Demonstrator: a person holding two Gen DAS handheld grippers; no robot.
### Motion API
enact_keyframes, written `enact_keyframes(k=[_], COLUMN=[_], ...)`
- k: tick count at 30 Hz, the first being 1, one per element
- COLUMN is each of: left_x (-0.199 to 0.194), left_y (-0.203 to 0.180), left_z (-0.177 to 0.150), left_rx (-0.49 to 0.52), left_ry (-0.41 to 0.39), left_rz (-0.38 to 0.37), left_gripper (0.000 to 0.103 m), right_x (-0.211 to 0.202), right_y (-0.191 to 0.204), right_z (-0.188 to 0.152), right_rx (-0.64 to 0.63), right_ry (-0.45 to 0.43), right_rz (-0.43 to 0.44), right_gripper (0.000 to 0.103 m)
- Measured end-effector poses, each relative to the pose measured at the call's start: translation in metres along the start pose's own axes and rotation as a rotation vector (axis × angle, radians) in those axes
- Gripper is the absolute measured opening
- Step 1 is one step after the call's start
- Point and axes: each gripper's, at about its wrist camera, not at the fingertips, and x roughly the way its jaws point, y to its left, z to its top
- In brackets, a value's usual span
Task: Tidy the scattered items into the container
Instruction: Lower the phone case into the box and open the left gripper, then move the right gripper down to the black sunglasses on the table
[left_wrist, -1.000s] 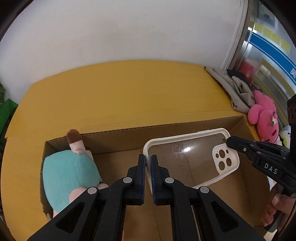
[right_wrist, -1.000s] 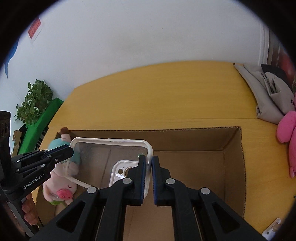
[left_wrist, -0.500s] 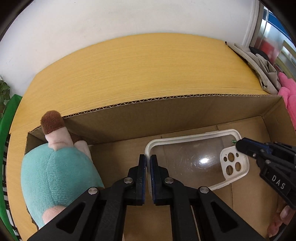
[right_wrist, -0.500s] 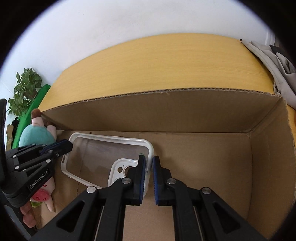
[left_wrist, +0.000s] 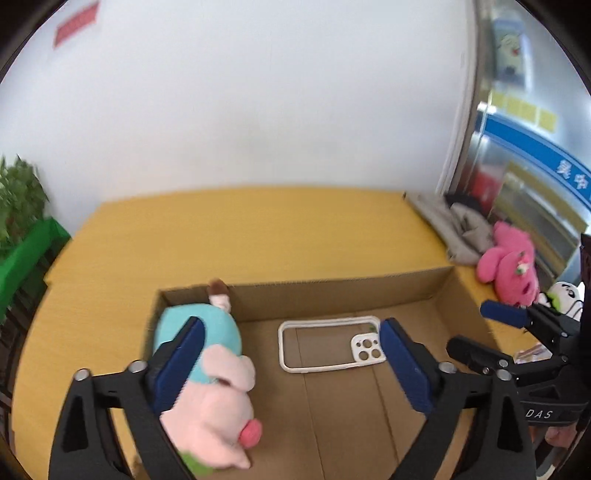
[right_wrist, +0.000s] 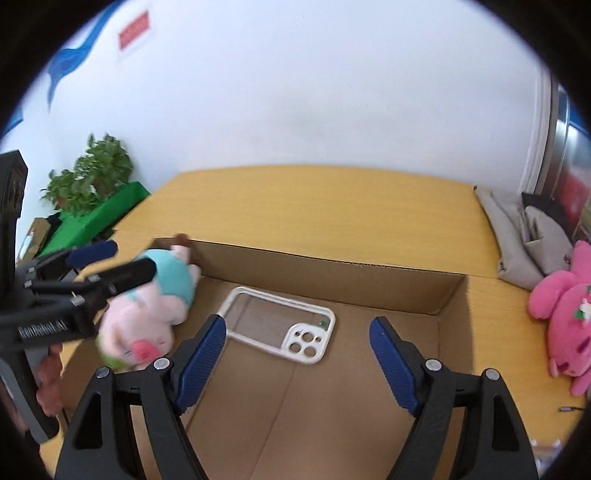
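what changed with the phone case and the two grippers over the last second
Both grippers let go: the left gripper and right gripper, each shut on a rim of the phone case before, now have jaws wide open and have pulled back up. The case lies flat on the cardboard box floor. The pig plush stayed in the box's left end.

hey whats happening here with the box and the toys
A person with a gripper in each hand is tidying things into a cardboard box on a yellow table. A clear phone case lies flat on the box floor, beside a pink pig plush in a teal top. The left gripper and right gripper hang above the box, jaws wide open, holding nothing. A pink plush is not yet in the box.
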Motion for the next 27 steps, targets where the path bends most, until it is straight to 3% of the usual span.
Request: enact_keyframes(k=[3,7,10,16,27], left_x=[-0.056,-0.097,-0.126,-0.150,-0.166], left_y=[-0.004,-0.013,-0.019,-0.039,-0.057], left_z=[-0.021,-0.060,-0.087,-0.121,-0.146], left_rx=[0.044,0.026,0.019,0.020,-0.015], left_ry=[-0.102,-0.120,-0.137,-0.136,-0.073], left_rz=[0.090,0.062,0.040,-0.010,-0.102], left_gripper=[0.103,0.103,0.103,0.103,0.103], right_x=[-0.053,-0.103,-0.121,-0.150,-0.164], right_y=[0.009,0.025,0.037,0.048,0.042], right_z=[-0.023,-0.060,-0.079,-0.114,-0.141], right_rx=[0.004,0.003,-0.016,-0.064,0.006], right_ry=[-0.057,-0.122,-0.117,-0.144,-0.105], right_rz=[-0.033,-0.064,-0.094,-0.190,-0.126], right_gripper=[0.080,0.080,0.080,0.080,0.080])
